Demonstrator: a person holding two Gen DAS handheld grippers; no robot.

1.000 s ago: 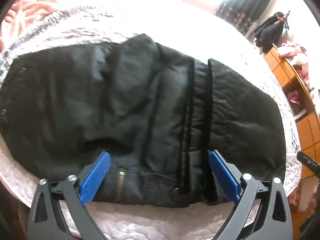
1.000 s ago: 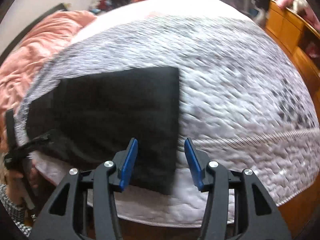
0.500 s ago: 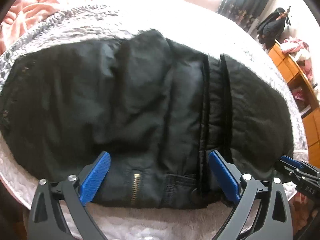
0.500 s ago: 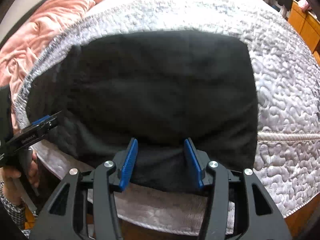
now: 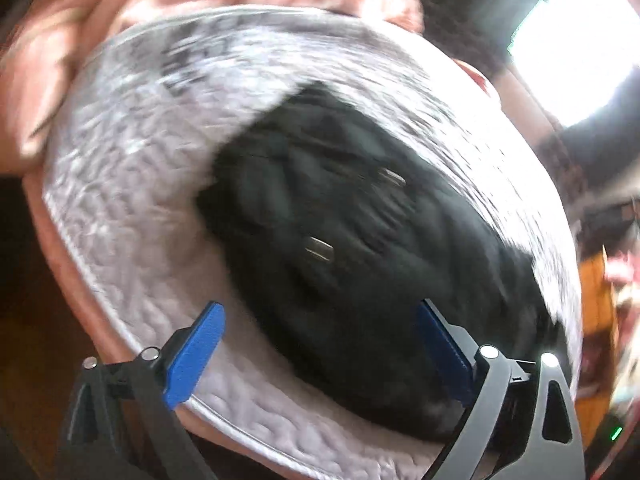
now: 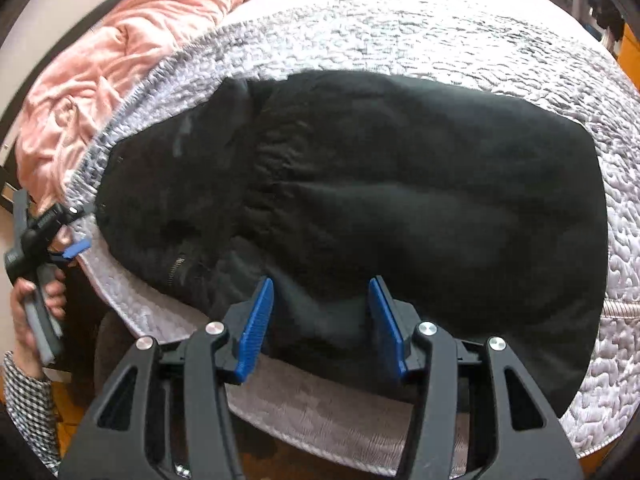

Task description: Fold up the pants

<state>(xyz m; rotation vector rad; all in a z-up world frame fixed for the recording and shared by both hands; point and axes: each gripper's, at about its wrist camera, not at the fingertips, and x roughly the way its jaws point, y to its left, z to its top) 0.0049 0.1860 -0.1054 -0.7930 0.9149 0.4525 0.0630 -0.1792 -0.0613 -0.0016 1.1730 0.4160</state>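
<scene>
The black pants [image 6: 360, 200] lie folded in a wide bundle on the grey quilted bedspread [image 6: 440, 32], near its front edge. My right gripper [image 6: 320, 320] is open, its blue fingers just over the pants' near edge, holding nothing. My left gripper [image 5: 320, 348] is open and empty; its view is blurred and tilted and shows the pants [image 5: 360, 248] from the left end, with metal zipper pieces on top. The left gripper also shows at the far left of the right wrist view [image 6: 60, 240], off the bed's corner in the person's hand.
A pink blanket [image 6: 120, 48] is bunched at the bed's far left. The bedspread's piped edge [image 5: 100, 280] runs close under both grippers, with dark floor below. Orange wooden furniture [image 5: 596, 292] stands to the right of the bed.
My left gripper has pulled back and swung left off the pants to the bed's corner. My right gripper has shifted left along the pants' near edge. Both stayed open.
</scene>
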